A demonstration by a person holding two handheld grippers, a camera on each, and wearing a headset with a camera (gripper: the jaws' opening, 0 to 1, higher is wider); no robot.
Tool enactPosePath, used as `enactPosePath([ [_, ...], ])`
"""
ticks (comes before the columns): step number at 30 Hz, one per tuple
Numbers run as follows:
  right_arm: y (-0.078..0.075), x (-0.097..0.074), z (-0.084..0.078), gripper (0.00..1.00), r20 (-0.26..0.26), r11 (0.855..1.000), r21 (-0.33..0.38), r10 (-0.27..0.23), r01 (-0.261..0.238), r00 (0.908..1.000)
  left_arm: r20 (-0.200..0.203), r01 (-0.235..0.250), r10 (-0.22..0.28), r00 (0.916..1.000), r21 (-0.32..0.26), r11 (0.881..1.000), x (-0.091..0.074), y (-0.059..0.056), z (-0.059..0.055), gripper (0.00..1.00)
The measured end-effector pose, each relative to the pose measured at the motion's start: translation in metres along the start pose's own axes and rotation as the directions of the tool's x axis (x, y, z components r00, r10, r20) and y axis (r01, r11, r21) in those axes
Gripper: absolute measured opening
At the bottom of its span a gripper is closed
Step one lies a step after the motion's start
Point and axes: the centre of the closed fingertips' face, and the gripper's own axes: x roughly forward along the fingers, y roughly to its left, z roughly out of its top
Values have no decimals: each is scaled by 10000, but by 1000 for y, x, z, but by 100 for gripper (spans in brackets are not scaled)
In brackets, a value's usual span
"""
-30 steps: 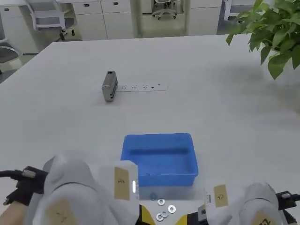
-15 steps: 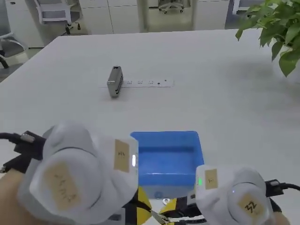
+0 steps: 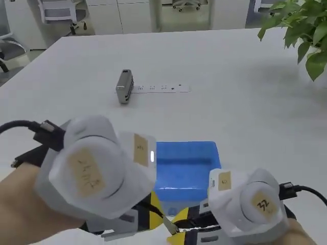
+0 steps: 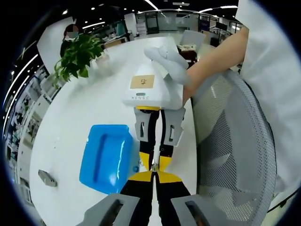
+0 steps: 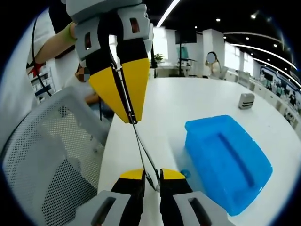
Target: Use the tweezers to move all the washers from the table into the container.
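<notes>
Tweezers (image 5: 141, 146) run lengthwise between left gripper (image 5: 130, 117) and right gripper (image 5: 151, 178) — each pinching an end — container (image 5: 225, 155) just beside.

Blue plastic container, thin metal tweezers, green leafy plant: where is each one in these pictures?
blue plastic container (image 3: 186, 171): head view, bare inner floor.
thin metal tweezers (image 5: 143, 153): right gripper view, middle of the shaft.
green leafy plant (image 3: 301, 25): head view, leaves.
</notes>
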Motion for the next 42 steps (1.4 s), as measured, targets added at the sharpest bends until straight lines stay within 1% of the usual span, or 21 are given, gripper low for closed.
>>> enactPosePath([
  [5,1,1,0,8,67,9997,215,68,-69,10000,-58,222,-222,9997,-53,9997,0,0,1,0],
  [8,2,0,0,7,111,9987,488,152,-158,9998,-34,452,-453,9990,-315,9985,1,-1,4,0],
  [10,6,-1,-1,7,77,9985,472,277,-280,9996,-69,613,-616,9981,-357,9975,1,-3,6,0],
  [16,11,-3,-2,8,-38,9988,414,251,-249,9997,-158,963,-967,9952,-249,9950,4,-12,9,0],
  [18,12,-4,-2,9,-159,9995,231,228,-224,9996,-169,1087,-1091,9939,-231,9938,6,-14,10,0],
  [20,12,-5,1,9,-122,9998,27,187,-187,9998,-148,1075,-1077,9941,-172,9941,7,-14,12,0],
  [24,13,-9,13,9,239,9996,-222,160,-155,9996,-108,1112,-1115,9937,-258,9935,9,-12,15,0],
  [27,12,-7,10,6,166,9994,-256,217,-212,9996,-119,1039,-1042,9945,-226,9943,10,-10,15,0],
  [28,11,-7,9,5,169,9996,-209,177,-173,9997,-134,983,-986,9950,-213,9949,11,-9,14,0],
  [29,10,-7,9,4,188,9996,-197,182,-178,9997,-93,674,-676,9977,-251,9974,12,-4,13,0],
  [30,6,-7,9,4,265,9999,-116,36,-33,9996,-21,543,-544,9985,-363,9979,13,-2,13,0],
  [31,4,-8,9,3,272,10000,-84,22,-20,9996,221,469,-454,9987,-731,9962,14,-1,12,2],
  [32,2,-9,9,3,290,10000,46,-19,17,9996,498,382,-327,9982,-1148,9926,14,0,13,7],
  [33,1,-9,9,3,359,9994,355,9,-22,9994,910,323,-180,9957,-1582,9869,14,0,14,12],
  [34,1,-10,9,3,409,9987,506,30,-51,9992,1120,318,-109,9937,-1868,9819,13,0,13,16],
  [35,-1,-10,9,3,448,9981,623,4,-31,9990,1284,258,19,9917,-2139,9765,12,0,12,20],
  [37,-3,-11,8,3,494,9962,876,-29,-14,9988,1517,-148,542,9869,-2495,9682,9,1,5,25],
  [39,-4,-12,8,3,580,9930,1178,-89,20,9983,1781,-452,1028,9786,-3014,9524,5,-1,-2,30],
  [40,-5,-13,8,3,632,9919,1267,-76,-4,9980,2011,-711,1479,9683,-3458,9356,2,0,-6,32],
  [41,-6,-14,8,3,748,9905,1375,-82,-22,9972,2223,-779,1739,9593,-3836,9202,1,-1,-8,36],
  [42,-6,-15,10,3,979,9868,1617,-87,-73,9952,2483,-840,2156,9444,-4518,8881,-1,-1,-11,39],
])
